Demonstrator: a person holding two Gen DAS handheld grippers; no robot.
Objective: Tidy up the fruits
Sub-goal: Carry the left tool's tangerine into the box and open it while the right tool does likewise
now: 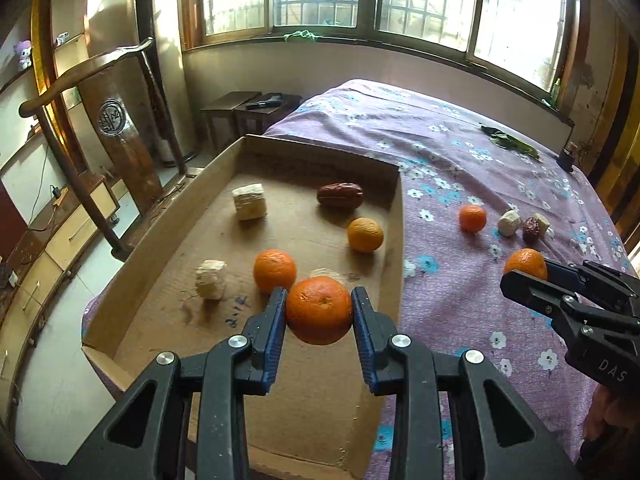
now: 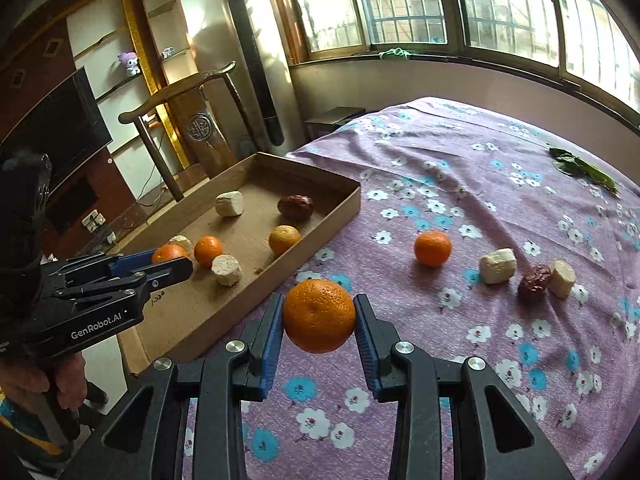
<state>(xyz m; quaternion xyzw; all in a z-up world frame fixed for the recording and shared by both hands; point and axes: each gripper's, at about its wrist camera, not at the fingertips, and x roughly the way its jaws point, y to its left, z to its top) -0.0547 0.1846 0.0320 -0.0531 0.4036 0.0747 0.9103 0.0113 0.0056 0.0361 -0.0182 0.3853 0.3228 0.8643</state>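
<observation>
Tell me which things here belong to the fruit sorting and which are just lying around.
Part of the job:
- orange in the left gripper
- orange in the right gripper
- cardboard tray holding oranges, a red date and pale chunks
- loose orange, date and pale chunks on the bedspread

Just lying about:
- green leaves
- wooden chair
- plush toy
</observation>
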